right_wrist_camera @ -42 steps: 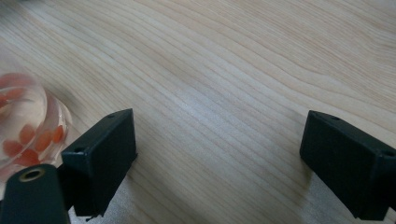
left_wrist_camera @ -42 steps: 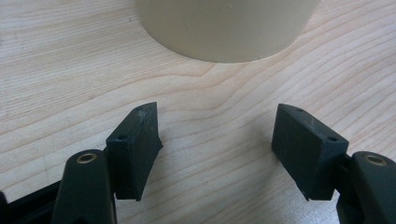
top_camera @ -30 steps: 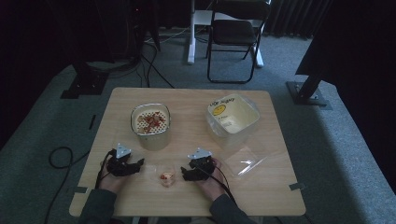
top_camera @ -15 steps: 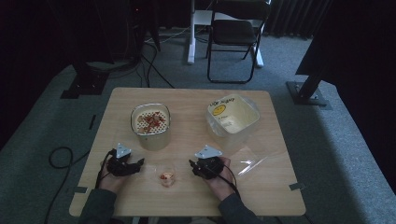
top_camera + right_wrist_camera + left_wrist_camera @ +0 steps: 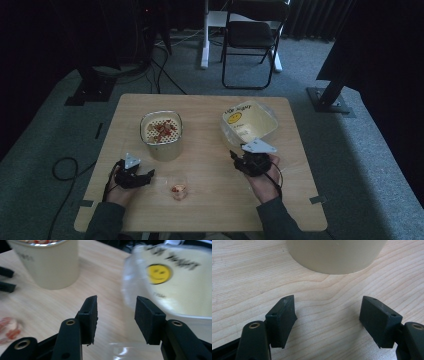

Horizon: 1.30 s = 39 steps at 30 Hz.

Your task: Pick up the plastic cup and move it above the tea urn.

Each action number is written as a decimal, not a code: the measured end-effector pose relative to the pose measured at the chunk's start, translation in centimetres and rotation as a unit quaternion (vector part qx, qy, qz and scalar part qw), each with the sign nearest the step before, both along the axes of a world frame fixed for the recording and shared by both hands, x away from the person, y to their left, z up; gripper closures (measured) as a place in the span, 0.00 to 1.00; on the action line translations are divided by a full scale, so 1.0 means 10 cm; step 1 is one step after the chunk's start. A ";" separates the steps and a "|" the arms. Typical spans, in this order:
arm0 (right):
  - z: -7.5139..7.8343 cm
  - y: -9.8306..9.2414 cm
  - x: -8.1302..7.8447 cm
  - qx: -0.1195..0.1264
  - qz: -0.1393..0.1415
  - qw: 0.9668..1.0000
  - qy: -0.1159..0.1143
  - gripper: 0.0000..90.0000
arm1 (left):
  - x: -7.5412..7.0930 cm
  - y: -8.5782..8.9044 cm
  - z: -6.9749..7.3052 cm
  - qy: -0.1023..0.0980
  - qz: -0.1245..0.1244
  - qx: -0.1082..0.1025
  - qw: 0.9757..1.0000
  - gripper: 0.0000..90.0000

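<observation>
From above, the wooden table is carrying a cream pot with a perforated insert that is holding reddish pieces. To the right of the pot, a clear plastic container with a yellow smiley label is sitting near the table's far right corner. In front of the pot, toward the person, a small wrapped sweet is lying alone on the wood. The left gripper is resting just left of the sweet, apart from it, its tips pointing toward it. The right gripper is hovering to the right of the pot, just in front of the container, well apart from the sweet.

In the left gripper view, the left gripper is showing its jaws parted, having just been opening, with bare wood between them; the pot's cream wall is standing just beyond.

In the right gripper view, the right gripper is showing jaws that have recently been closing, yet a clear gap is remaining and nothing is between them. The pot is standing ahead at upper left, the blurred container to its right, and the sweet is lying at the left edge, below the pot
</observation>
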State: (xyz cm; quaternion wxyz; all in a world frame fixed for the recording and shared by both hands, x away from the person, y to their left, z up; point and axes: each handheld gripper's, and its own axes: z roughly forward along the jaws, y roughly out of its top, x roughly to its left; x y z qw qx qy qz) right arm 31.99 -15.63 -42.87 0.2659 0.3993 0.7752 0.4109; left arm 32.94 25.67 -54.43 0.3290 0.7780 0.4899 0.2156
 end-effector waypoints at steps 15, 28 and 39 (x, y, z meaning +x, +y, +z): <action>0.16 -0.84 0.00 -0.012 -0.080 0.997 -0.017 0.58 | 0.01 0.00 0.00 -0.001 0.001 0.001 1.000 0.32; -0.44 -1.36 0.35 -0.018 -0.104 0.992 0.074 0.63 | 0.03 -0.01 0.00 -0.001 0.002 0.000 1.000 0.32; -0.72 -1.48 0.57 -0.015 -0.107 0.984 0.141 0.82 | 0.03 -0.01 0.00 -0.001 0.002 0.000 1.000 0.32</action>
